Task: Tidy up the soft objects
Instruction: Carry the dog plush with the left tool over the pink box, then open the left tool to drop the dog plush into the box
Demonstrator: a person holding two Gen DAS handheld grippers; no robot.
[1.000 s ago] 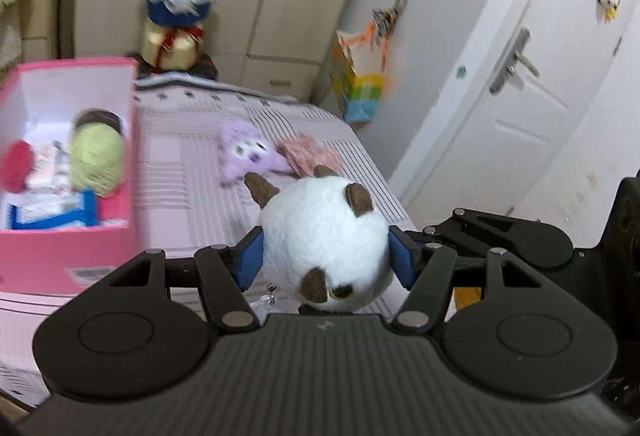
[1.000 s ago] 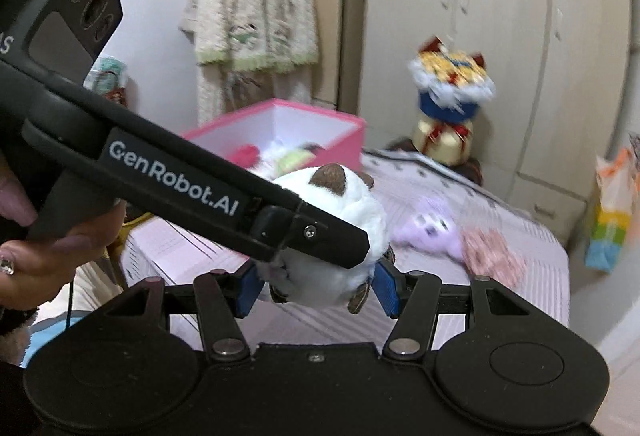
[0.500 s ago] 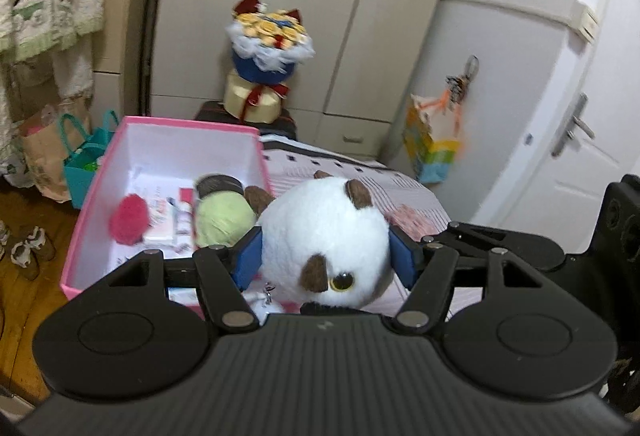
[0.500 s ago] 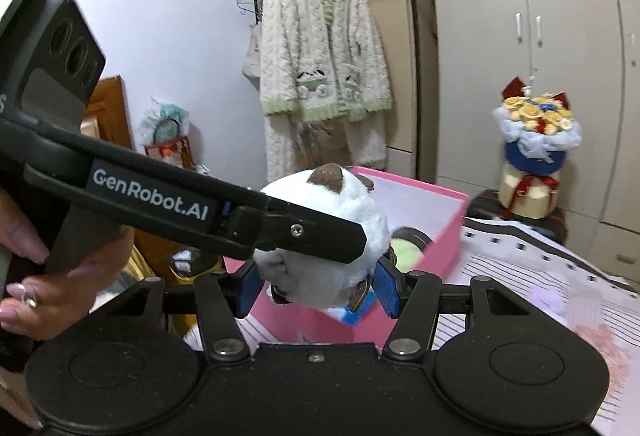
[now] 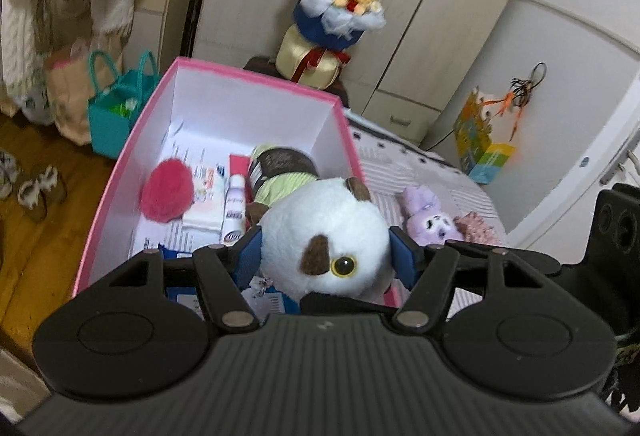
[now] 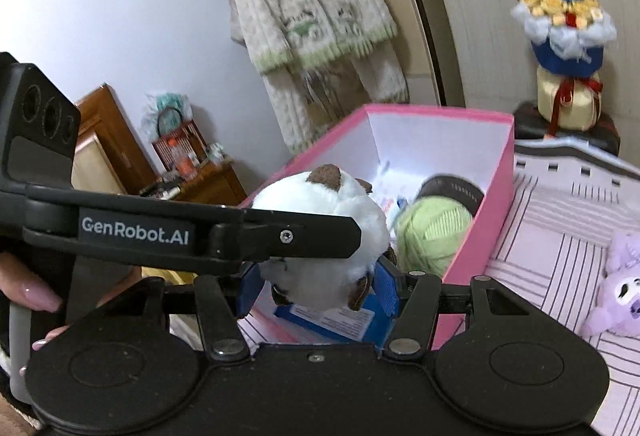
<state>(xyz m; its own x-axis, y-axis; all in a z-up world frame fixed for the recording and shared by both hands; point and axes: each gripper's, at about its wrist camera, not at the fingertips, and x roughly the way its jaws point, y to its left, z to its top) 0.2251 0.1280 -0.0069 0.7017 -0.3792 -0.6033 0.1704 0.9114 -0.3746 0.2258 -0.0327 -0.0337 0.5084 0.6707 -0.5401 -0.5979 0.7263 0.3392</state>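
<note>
A round white plush with brown patches point(image 5: 326, 236) is held by both grippers at once. My left gripper point(image 5: 326, 254) is shut on it, and my right gripper point(image 6: 318, 288) is shut on it from the other side point(image 6: 320, 232). The plush hangs over the near end of an open pink box point(image 5: 256, 76) on the bed. The box holds a green yarn ball point(image 6: 434, 232), a red pom-pom point(image 5: 168, 192) and some papers. A purple plush point(image 5: 426, 216) and a pink plush point(image 5: 478, 232) lie on the striped bedspread to the right of the box.
A bouquet on a gold base point(image 5: 332, 28) stands behind the box near the wardrobe. A teal bag point(image 5: 116, 116) sits on the wooden floor left of the bed. A knitted cardigan point(image 6: 308, 12) hangs on the wall. A colourful gift bag point(image 5: 484, 144) leans by the door.
Both grippers have carried the white plush from above the bedspread leftward, and it now hangs over the pink box. The grip on it has not changed.
</note>
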